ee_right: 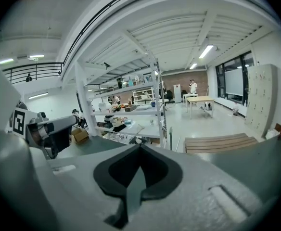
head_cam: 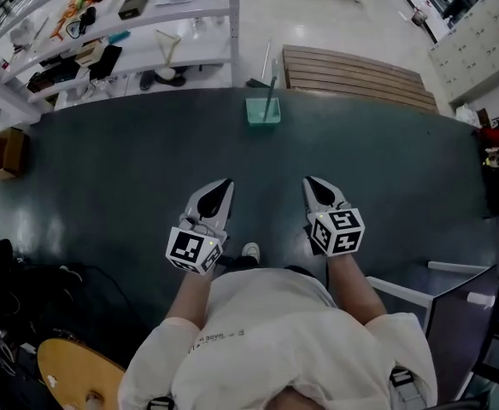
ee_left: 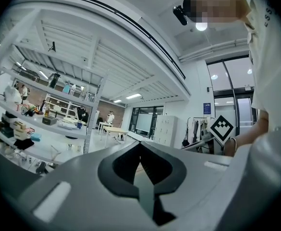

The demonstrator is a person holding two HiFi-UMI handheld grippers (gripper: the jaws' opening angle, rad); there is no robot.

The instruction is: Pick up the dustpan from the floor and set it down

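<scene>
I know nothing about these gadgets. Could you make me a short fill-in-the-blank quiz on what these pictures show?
1. The jaws of the left gripper and the right gripper are both ____.
2. The pale green dustpan stands on the dark floor with its handle pointing ____.
3. In the head view, the slatted wooden platform lies to the dustpan's ____.
4. In the head view, the cardboard box sits at that floor's ____ edge.
Missing words: shut; up; right; left.

Head view looks steeply down; both gripper views face forward, sharing the shelving (head_cam: pixel 207 54).
</scene>
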